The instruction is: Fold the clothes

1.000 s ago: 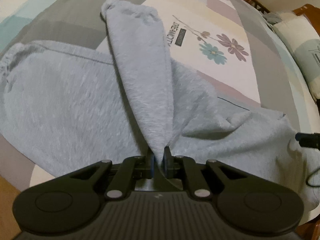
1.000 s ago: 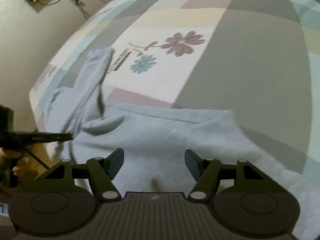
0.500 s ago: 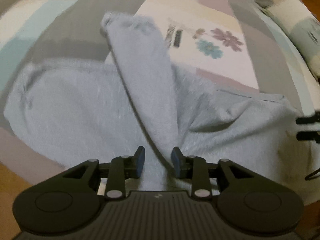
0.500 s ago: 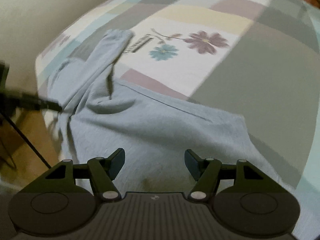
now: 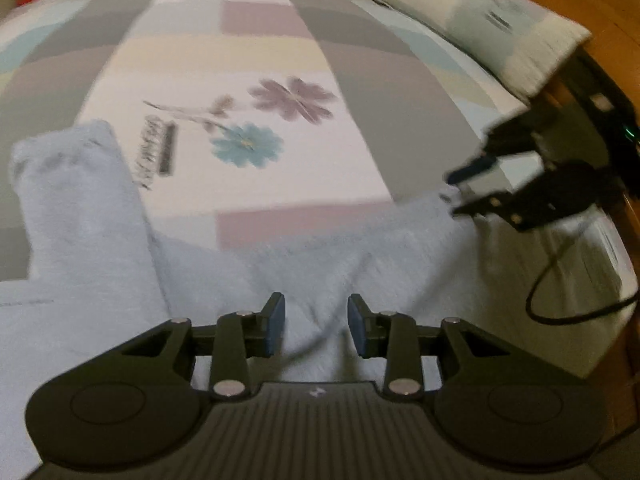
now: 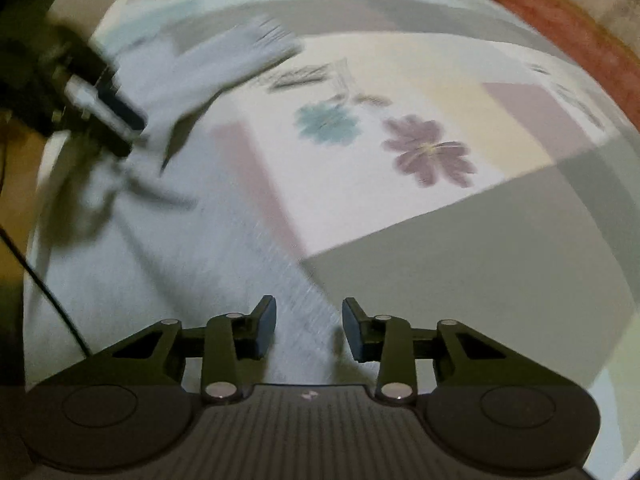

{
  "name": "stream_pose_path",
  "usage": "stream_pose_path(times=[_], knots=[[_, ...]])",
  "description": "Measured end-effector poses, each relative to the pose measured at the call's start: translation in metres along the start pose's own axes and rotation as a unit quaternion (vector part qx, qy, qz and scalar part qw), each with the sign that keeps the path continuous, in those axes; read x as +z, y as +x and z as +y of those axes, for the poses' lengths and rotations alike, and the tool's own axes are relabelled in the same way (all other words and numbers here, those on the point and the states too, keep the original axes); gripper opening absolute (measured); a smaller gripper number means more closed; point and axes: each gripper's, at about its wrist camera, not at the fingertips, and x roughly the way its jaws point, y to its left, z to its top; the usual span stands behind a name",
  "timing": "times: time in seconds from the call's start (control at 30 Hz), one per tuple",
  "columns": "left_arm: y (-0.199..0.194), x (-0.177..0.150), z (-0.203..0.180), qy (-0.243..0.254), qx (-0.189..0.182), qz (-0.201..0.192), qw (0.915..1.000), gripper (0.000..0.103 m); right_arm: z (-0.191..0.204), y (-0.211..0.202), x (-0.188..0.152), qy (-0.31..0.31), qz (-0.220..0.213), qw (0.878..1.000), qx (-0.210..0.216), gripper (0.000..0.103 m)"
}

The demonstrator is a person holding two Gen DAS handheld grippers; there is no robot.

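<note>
A light grey fleece sweatshirt [image 5: 320, 256] lies spread on the bed, with one sleeve [image 5: 80, 200] folded up across it at the left. My left gripper [image 5: 316, 326] hovers over the garment's middle. Its jaws are opening; cloth shows in the gap, but the pads do not press on it. My right gripper [image 6: 308, 330] sits over the garment's edge [image 6: 180, 260] with its jaws closing. Cloth lies between them, ungripped. In the left wrist view the right gripper [image 5: 464, 196] reaches the garment's far right corner. The right wrist view is blurred; the left gripper [image 6: 112, 120] shows at upper left.
The patchwork bedsheet [image 5: 360, 100] with printed flowers stretches beyond the garment. A pillow [image 5: 500, 28] and a wooden bed frame [image 5: 608, 40] stand at the right. A black cable [image 5: 560, 280] hangs from the right gripper. Bare floor [image 6: 16, 200] lies past the bed's left edge.
My left gripper let go of the sleeve, opened and swung right across the garment. My right gripper rolled, moved over the garment's edge and narrowed its jaws.
</note>
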Motion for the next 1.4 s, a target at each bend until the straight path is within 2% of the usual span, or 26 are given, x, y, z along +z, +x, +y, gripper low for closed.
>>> stream_pose_path(times=[0.13,0.23,0.27,0.3,0.33,0.4,0.47,0.53,0.6,0.73,0.8,0.97,1.07,1.13,1.2,1.3,1.4], knots=[[0.010,-0.017,-0.002,0.006,-0.016,0.047,0.9988,0.034,0.009,0.017,-0.004,-0.066,0.039,0.997,0.019,0.042],[0.017,-0.027,0.002,0.004,-0.012,0.071,0.9974,0.034,0.012,0.022,-0.006,-0.101,0.049,0.993,0.025,0.042],[0.018,-0.029,0.003,0.002,-0.011,0.074,0.9972,0.034,0.012,0.022,-0.005,-0.106,0.053,0.993,0.028,0.037],[0.018,-0.029,0.003,-0.001,-0.010,0.074,0.9972,0.034,0.012,0.022,-0.004,-0.108,0.058,0.992,0.032,0.015],[0.018,-0.029,0.004,-0.003,-0.010,0.074,0.9972,0.035,0.012,0.021,-0.002,-0.111,0.062,0.991,0.035,0.009],[0.018,-0.028,0.005,-0.005,-0.009,0.072,0.9974,0.037,0.013,0.018,-0.001,-0.117,0.061,0.991,0.025,0.007],[0.017,-0.028,0.006,-0.004,-0.006,0.069,0.9976,0.037,0.000,0.011,-0.002,-0.078,0.038,0.996,-0.008,0.007],[0.016,-0.029,0.007,-0.009,-0.001,0.069,0.9976,0.037,-0.020,0.008,-0.005,-0.007,0.024,0.999,-0.021,0.007],[0.014,-0.029,0.009,-0.015,0.003,0.068,0.9976,0.037,-0.029,0.009,-0.008,0.038,0.026,0.999,-0.020,0.010],[0.004,-0.023,0.011,-0.022,0.009,0.051,0.9984,0.037,-0.022,0.005,-0.006,0.053,0.026,0.997,-0.052,0.020],[-0.001,-0.015,0.013,-0.019,0.014,0.035,0.9991,0.037,-0.019,-0.002,-0.001,0.067,0.014,0.996,-0.053,0.031],[-0.009,0.010,0.018,-0.005,0.029,-0.009,0.9995,0.037,-0.008,-0.012,0.011,0.104,-0.012,0.994,-0.034,0.035],[-0.002,0.025,0.018,0.028,0.042,-0.017,0.9986,0.037,0.004,-0.008,0.012,0.114,-0.008,0.993,-0.021,0.035],[0.005,0.034,0.013,0.065,0.034,-0.021,0.9971,0.037,0.014,-0.006,0.010,0.127,-0.001,0.992,-0.012,0.035],[0.014,0.040,0.005,0.098,0.012,-0.017,0.9949,0.037,0.024,-0.005,0.004,0.144,0.007,0.990,-0.004,0.035],[0.030,0.040,0.003,0.115,-0.018,0.014,0.9931,0.037,0.035,-0.003,-0.008,0.173,0.020,0.985,0.004,0.035],[0.039,0.030,0.019,0.092,0.008,0.045,0.9947,0.037,0.038,-0.006,-0.023,0.201,0.032,0.979,-0.004,0.039]])
